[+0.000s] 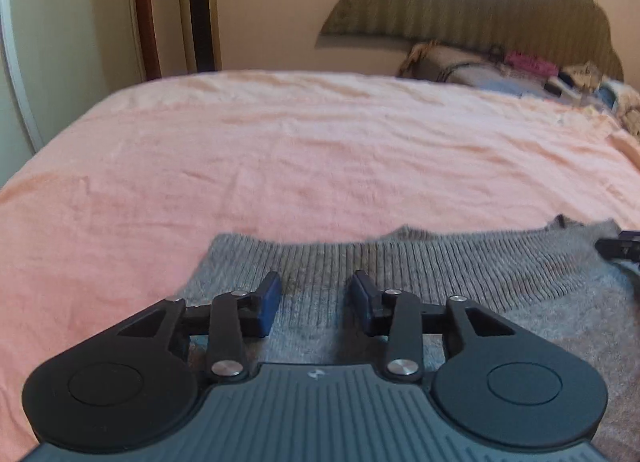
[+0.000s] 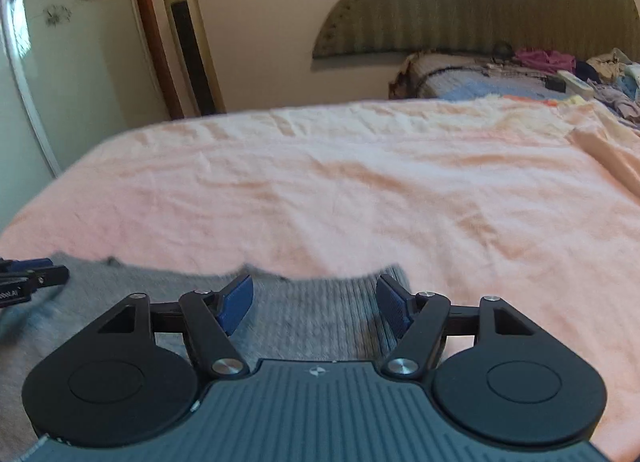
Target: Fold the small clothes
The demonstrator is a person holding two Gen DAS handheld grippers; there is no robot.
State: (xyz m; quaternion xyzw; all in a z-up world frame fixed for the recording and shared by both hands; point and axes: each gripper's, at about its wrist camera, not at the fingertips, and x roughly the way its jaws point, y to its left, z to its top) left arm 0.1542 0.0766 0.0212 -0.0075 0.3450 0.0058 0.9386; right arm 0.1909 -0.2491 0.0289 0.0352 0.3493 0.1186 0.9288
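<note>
Peach bedspread (image 2: 360, 189), scalloped olive headboard (image 2: 500, 9) (ribbed), cream wall (image 2: 260, 21), wooden door frame (image 2: 154, 41), daylight overhead

a grey knitted sweater (image 1: 400, 274) lies flat on the pink bedspread (image 1: 320, 149); its ribbed hem band runs along the far edge; that edge is slightly rumpled

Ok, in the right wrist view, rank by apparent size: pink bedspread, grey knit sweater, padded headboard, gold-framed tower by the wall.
1. Pink bedspread
2. Padded headboard, farther away
3. Grey knit sweater, partly hidden by the claw
4. Gold-framed tower
</note>
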